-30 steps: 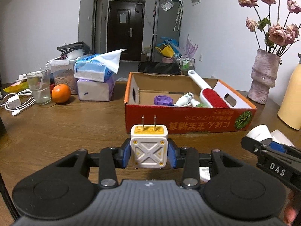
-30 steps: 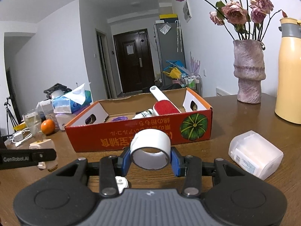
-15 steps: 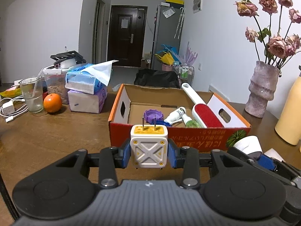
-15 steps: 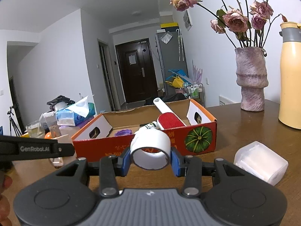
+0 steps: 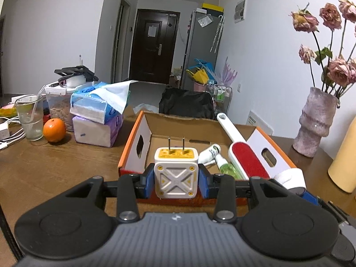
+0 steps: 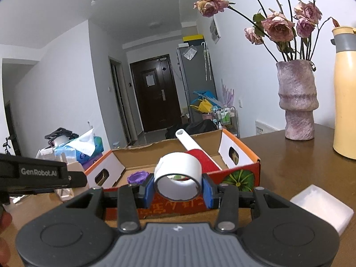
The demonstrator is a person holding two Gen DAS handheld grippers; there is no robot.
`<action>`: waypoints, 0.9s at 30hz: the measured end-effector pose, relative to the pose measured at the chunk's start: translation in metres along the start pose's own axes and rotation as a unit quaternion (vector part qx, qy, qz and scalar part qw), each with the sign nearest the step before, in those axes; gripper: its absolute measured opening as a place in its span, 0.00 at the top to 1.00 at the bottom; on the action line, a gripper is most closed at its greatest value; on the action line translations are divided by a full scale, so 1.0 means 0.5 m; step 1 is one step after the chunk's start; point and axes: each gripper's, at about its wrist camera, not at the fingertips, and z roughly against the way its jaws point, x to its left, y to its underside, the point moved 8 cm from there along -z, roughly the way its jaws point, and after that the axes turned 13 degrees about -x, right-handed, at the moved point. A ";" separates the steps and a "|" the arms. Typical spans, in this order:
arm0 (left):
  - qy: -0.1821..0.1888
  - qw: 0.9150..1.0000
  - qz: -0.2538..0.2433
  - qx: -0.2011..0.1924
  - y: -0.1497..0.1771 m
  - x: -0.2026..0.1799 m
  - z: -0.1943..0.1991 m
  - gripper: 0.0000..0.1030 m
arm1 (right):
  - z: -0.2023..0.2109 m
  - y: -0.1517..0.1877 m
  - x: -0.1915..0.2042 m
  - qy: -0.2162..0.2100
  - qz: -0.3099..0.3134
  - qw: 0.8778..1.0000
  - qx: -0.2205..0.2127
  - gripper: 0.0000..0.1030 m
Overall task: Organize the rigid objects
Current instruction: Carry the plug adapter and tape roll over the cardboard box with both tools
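My left gripper [image 5: 176, 179] is shut on a white and yellow plug adapter [image 5: 176, 173], held in the air at the near rim of the orange cardboard box [image 5: 133, 146]. My right gripper [image 6: 178, 190] is shut on a white tape roll [image 6: 179, 175], held above the box's front wall [image 6: 235, 178]. The box holds a red lint brush [image 5: 242, 155], a purple lid [image 6: 138, 176] and small bottles [image 5: 210, 153]. The tape roll also shows in the left wrist view [image 5: 290, 179].
On the brown table [image 5: 44, 169] at the left stand tissue packs [image 5: 95, 120], an orange [image 5: 54, 130] and a glass [image 5: 30, 116]. At the right stand a flower vase [image 6: 297, 99], a yellow thermos [image 6: 344, 91] and a white plastic case [image 6: 322, 209].
Both grippers have risen and moved forward toward the box with their objects; the box now looks nearer and its inside is seen from higher up.
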 end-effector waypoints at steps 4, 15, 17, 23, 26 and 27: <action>-0.003 1.000 0.004 -0.003 -0.008 0.005 -0.019 0.61 | -0.022 -0.004 0.000 0.002 -0.002 1.000 -0.003 0.59; -0.005 1.000 0.007 -0.007 -0.025 0.005 -0.070 0.61 | -0.081 -0.012 0.001 0.005 -0.005 1.000 -0.008 0.59; -0.005 1.000 0.006 -0.008 -0.028 0.005 -0.080 0.61 | -0.094 -0.014 0.001 0.005 -0.005 1.000 -0.009 0.59; -0.007 1.000 0.002 -0.008 -0.032 0.007 -0.110 0.61 | -0.130 -0.016 0.004 0.006 -0.007 1.000 -0.012 0.59; -0.009 1.000 0.002 -0.009 -0.037 0.009 -0.126 0.61 | -0.147 -0.017 0.004 0.006 -0.007 1.000 -0.013 0.59; -0.009 1.000 0.002 -0.009 -0.039 0.010 -0.131 0.61 | -0.155 -0.017 0.004 0.006 -0.007 1.000 -0.014 0.59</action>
